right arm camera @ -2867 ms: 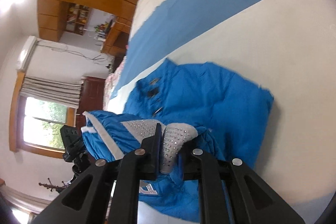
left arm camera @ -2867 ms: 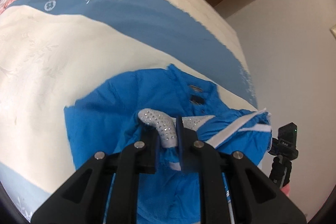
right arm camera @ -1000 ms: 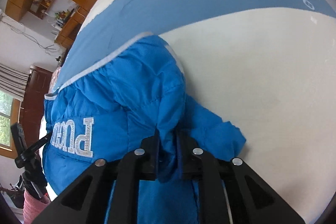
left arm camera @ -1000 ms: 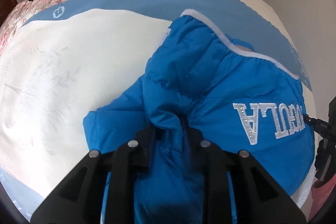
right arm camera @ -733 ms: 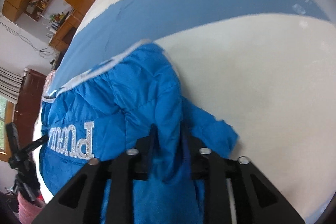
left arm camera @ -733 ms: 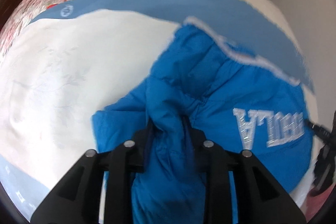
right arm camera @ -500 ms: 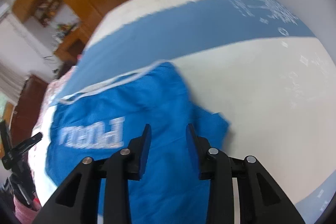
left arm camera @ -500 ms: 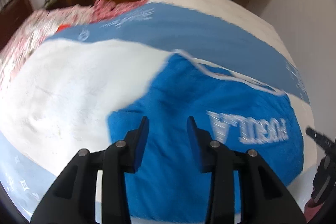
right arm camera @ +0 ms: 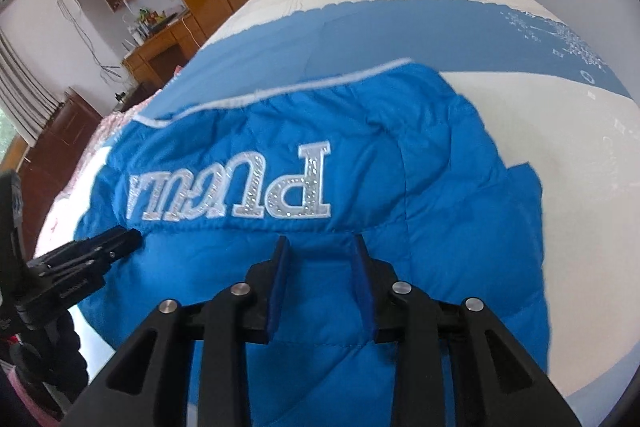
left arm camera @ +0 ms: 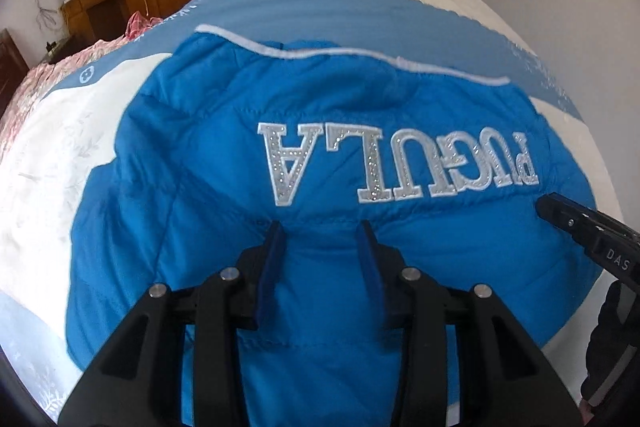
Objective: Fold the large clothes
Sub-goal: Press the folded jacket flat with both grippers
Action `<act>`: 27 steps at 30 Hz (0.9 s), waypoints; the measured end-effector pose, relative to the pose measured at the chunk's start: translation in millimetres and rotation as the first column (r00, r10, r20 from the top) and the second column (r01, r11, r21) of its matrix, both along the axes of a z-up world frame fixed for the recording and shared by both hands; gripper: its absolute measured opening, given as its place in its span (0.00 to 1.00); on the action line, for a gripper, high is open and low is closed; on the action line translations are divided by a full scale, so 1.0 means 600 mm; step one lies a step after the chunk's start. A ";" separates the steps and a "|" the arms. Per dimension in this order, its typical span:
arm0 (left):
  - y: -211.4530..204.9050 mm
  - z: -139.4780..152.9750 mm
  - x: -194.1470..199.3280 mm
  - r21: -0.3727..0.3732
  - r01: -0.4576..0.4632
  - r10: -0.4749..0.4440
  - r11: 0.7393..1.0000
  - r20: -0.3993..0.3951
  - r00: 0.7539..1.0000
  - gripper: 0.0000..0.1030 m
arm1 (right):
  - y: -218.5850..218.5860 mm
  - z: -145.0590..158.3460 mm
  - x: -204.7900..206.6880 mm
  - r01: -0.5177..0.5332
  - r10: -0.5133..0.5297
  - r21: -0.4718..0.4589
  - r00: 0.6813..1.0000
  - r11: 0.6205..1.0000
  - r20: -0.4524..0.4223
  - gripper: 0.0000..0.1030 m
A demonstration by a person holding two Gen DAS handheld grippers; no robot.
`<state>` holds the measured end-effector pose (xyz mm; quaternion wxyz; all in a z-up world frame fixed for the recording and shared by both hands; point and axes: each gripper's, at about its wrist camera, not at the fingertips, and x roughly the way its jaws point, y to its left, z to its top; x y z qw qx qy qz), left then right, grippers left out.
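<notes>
Jacket point(left arm camera: 320, 99) is laid folded on bed point(left arm camera: 52, 147), lettering at 12 o'clock | left gripper point(left arm camera: 322, 233) jaws parted, empty | right gripper point(right arm camera: 318, 245) jaws parted, empty

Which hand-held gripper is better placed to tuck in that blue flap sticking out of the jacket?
Right hand-held gripper, probably: it is open above the jacket, and the flap shows only in its view.

Bed point(left arm camera: 52, 163) carries everything: cream cover with faint leaf pattern, broad blue band point(left arm camera: 320, 15) across far part, cream strip beyond it. Blue padded jacket point(left arm camera: 320, 155) lies flat on cover, folded, silver lettering point(left arm camera: 396, 163) face up, white-piped edge point(left arm camera: 360, 57) reaching onto blue band. Pink floral bedding point(left arm camera: 36, 79) at far left.
</notes>
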<state>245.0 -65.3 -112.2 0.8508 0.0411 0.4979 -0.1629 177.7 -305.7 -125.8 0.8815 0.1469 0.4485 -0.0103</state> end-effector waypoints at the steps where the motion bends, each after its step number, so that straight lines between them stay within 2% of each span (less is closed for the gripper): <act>1: 0.001 -0.006 -0.002 0.004 0.009 -0.009 1.000 0.010 1.000 0.37 | 0.008 -0.010 -0.004 -0.001 0.001 -0.029 1.000 1.000 0.018 0.29; 6: -0.005 -0.033 -0.015 0.018 0.018 -0.019 1.000 0.050 0.999 0.37 | 0.031 -0.045 -0.015 0.028 -0.019 -0.110 0.997 0.994 0.080 0.29; 8: -0.006 -0.038 -0.013 0.022 0.016 -0.017 1.000 0.049 0.999 0.37 | 0.034 -0.046 -0.012 0.030 -0.020 -0.125 0.997 0.992 0.077 0.29; 10: -0.003 -0.033 -0.006 0.014 0.008 -0.008 1.000 0.027 1.000 0.36 | 0.028 -0.039 -0.008 0.019 -0.012 -0.110 0.998 0.994 0.062 0.29; 12: 0.002 -0.020 -0.002 -0.004 -0.005 0.005 1.000 0.004 1.000 0.35 | 0.015 -0.023 -0.013 0.018 -0.015 -0.056 0.998 0.998 0.063 0.29; 14: 0.010 -0.003 -0.007 -0.053 -0.037 0.037 0.998 -0.004 0.999 0.36 | 0.009 -0.002 -0.030 0.026 -0.025 -0.005 0.994 1.000 0.102 0.29; 15: 0.016 0.007 -0.013 -0.091 -0.051 0.051 0.995 -0.003 0.999 0.37 | 0.010 0.007 -0.039 0.021 -0.021 0.005 0.993 1.000 0.118 0.29; 17: 0.020 0.015 -0.022 -0.113 -0.057 0.057 0.992 -0.001 0.998 0.38 | 0.019 0.015 -0.049 0.005 -0.005 -0.001 0.992 1.000 0.126 0.30; 22: 0.018 -0.014 -0.046 -0.059 -0.037 0.039 0.998 0.019 0.999 0.37 | 0.026 -0.019 -0.056 0.007 -0.007 0.005 0.996 1.000 0.094 0.28; 25: 0.014 -0.029 -0.055 -0.047 -0.023 0.025 0.999 0.047 0.999 0.37 | 0.043 -0.036 -0.058 -0.011 0.020 -0.082 0.994 0.997 0.106 0.27; 27: 0.013 -0.039 -0.052 -0.053 -0.017 0.019 0.998 0.045 0.999 0.38 | 0.045 -0.043 -0.054 -0.007 0.017 -0.090 0.994 0.996 0.104 0.27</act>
